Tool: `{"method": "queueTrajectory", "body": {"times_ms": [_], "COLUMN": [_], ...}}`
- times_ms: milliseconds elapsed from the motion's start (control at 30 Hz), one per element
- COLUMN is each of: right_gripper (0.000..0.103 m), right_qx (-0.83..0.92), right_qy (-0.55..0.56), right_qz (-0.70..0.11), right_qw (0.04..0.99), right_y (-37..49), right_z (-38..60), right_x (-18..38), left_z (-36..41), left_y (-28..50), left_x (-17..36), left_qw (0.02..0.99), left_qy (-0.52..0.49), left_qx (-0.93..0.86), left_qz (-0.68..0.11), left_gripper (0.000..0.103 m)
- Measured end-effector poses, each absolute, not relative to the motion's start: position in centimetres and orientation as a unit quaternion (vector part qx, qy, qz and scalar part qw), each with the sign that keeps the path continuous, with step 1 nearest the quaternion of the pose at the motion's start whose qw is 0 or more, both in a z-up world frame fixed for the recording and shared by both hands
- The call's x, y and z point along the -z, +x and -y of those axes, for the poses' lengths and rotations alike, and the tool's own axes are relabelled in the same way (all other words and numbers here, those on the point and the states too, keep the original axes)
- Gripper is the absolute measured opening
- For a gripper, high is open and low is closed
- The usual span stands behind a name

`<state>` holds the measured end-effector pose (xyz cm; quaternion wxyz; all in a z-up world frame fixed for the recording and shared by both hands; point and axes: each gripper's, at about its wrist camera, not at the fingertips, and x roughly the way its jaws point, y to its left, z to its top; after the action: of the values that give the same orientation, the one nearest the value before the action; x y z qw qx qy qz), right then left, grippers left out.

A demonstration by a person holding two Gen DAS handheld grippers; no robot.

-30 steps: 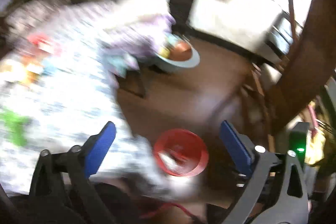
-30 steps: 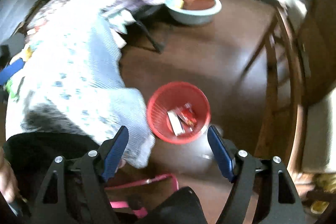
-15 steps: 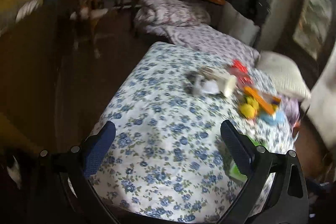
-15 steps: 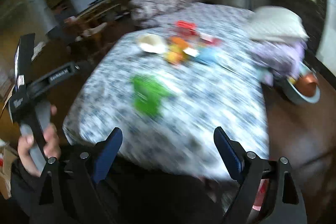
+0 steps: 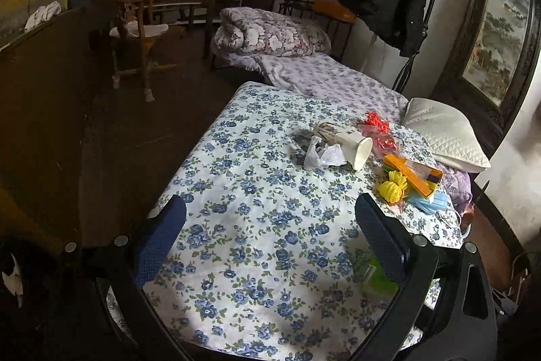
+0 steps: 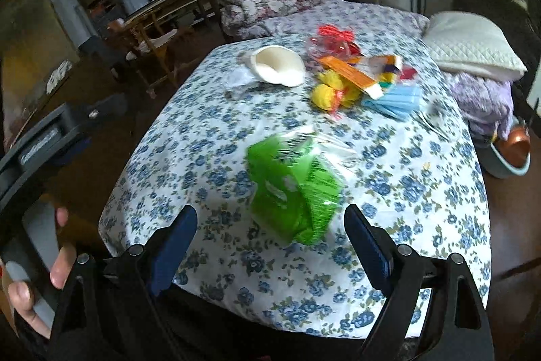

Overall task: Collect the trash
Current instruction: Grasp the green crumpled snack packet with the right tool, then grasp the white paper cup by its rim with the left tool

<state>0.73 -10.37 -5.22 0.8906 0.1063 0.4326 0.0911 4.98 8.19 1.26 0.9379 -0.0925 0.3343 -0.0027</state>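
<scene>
Trash lies on the blue-flowered cover (image 5: 263,225) of a table. A white paper cup (image 5: 348,144) (image 6: 279,65) lies on its side next to crumpled clear plastic (image 5: 321,154). Behind it are a red wrapper (image 5: 377,124) (image 6: 333,36), an orange box (image 5: 412,175) (image 6: 358,71), a yellow ball-like thing (image 5: 392,188) (image 6: 333,93) and a blue face mask (image 5: 429,202) (image 6: 394,102). A green packet (image 6: 294,188) (image 5: 375,273) lies nearest. My left gripper (image 5: 268,208) is open and empty above the bare cover. My right gripper (image 6: 270,215) hangs open just short of the green packet.
A white pillow (image 5: 443,134) and a rolled flowered quilt (image 5: 270,34) lie beyond the table. A wooden chair (image 5: 142,32) stands on the dark floor at the left. A basin (image 6: 510,164) sits on the floor at the right. A hand (image 6: 61,263) holds the left gripper's handle.
Both views swung from the floor with the red basket up to the flowered table with the trash. The basket has left view. Both grippers stay open and empty.
</scene>
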Motion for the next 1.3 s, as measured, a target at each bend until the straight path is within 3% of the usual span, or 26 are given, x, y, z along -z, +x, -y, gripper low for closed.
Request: {"method": "queueTrajectory", "body": {"times_ms": [533, 567, 633, 667, 700, 833, 967, 1133, 1300], "right_gripper": [0.087, 0.083, 0.056, 0.025, 0.012, 0.012, 0.012, 0.013, 0.013], "right_qx": [-0.087, -0.086, -0.100, -0.119, -0.126, -0.117, -0.114, -0.117, -0.128], "right_qy": [0.167, 0.170, 0.183, 0.200, 0.205, 0.185, 0.186, 0.218, 0.227], "right_qz": [-0.472, -0.474, -0.475, -0.473, -0.467, -0.403, -0.397, -0.409, -0.411], "right_qw": [0.861, 0.860, 0.855, 0.850, 0.851, 0.889, 0.891, 0.878, 0.873], "right_y": [4.3, 4.5, 5.1, 5.5, 5.6, 4.0, 3.9, 4.7, 4.7], "right_z": [10.9, 10.9, 10.9, 10.9, 10.8, 10.8, 11.2, 12.6, 12.9], "right_x": [7.6, 7.8, 8.2, 8.6, 8.5, 6.4, 6.2, 6.9, 7.2], "left_z": [-8.2, -8.3, -8.3, -8.3, -8.2, -8.0, -6.5, 0.2, 5.3], "left_y": [5.3, 5.3, 5.4, 5.4, 5.5, 5.9, 8.2, 13.1, 17.4], "left_x": [-0.7, -0.6, -0.6, -0.5, -0.5, -0.4, -1.4, -2.7, -0.4], "left_qw": [0.931, 0.930, 0.929, 0.929, 0.928, 0.926, 0.925, 0.926, 0.891], "left_qy": [-0.109, -0.112, -0.118, -0.118, -0.116, -0.110, -0.088, 0.105, 0.230], "left_qx": [0.010, 0.012, 0.014, 0.014, 0.013, 0.013, 0.044, 0.050, 0.053], "left_qz": [-0.348, -0.349, -0.351, -0.352, -0.354, -0.360, -0.367, -0.360, -0.389], "left_gripper": [0.096, 0.096, 0.096, 0.096, 0.096, 0.096, 0.096, 0.096, 0.096]}}
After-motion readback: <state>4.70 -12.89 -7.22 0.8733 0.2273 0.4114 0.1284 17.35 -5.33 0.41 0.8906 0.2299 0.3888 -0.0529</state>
